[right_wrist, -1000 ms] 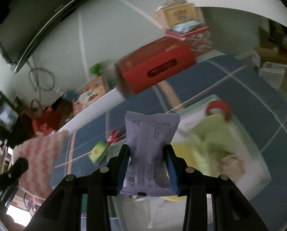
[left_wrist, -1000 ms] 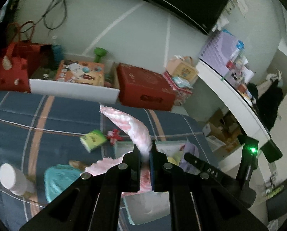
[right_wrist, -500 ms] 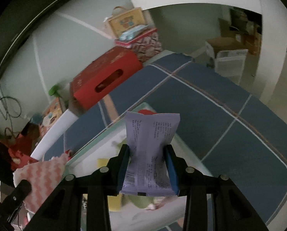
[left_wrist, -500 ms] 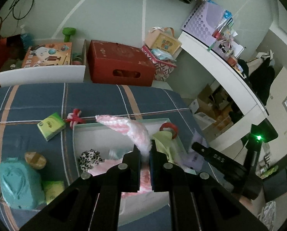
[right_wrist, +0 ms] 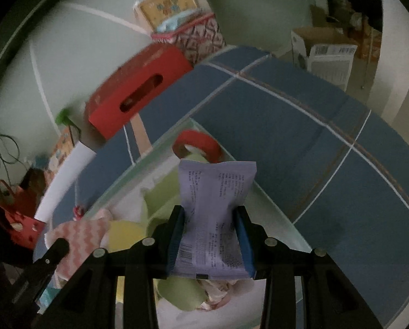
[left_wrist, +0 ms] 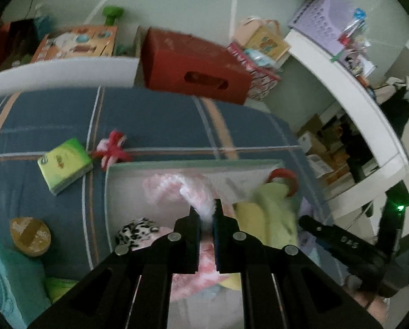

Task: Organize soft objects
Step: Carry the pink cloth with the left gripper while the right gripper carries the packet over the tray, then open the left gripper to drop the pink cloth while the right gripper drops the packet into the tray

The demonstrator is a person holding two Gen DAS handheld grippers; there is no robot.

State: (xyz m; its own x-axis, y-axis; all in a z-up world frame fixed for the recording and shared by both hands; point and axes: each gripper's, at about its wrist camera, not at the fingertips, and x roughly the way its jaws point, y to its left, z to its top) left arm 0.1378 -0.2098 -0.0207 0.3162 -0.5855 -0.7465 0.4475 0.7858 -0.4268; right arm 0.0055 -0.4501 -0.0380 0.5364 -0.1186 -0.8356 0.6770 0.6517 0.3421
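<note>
Fluffy pink-white knit cloth over pale translucent plastic bin; smooth lilac printed plastic-film packet; matt blue plaid woven bedsheet beneath bin.

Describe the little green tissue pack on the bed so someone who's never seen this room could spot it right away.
Start at the blue plaid bedspread, then find the pale storage bin lying on it. Just off the bin's far left corner, past a red-and-white bow, lies the green tissue pack, the only flat, bright lime rectangle there.

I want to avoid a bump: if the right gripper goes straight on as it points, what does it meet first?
Probably the soft pale-green item in the white storage box, right ahead of the right gripper and its lilac packet; depth is unclear.
</note>
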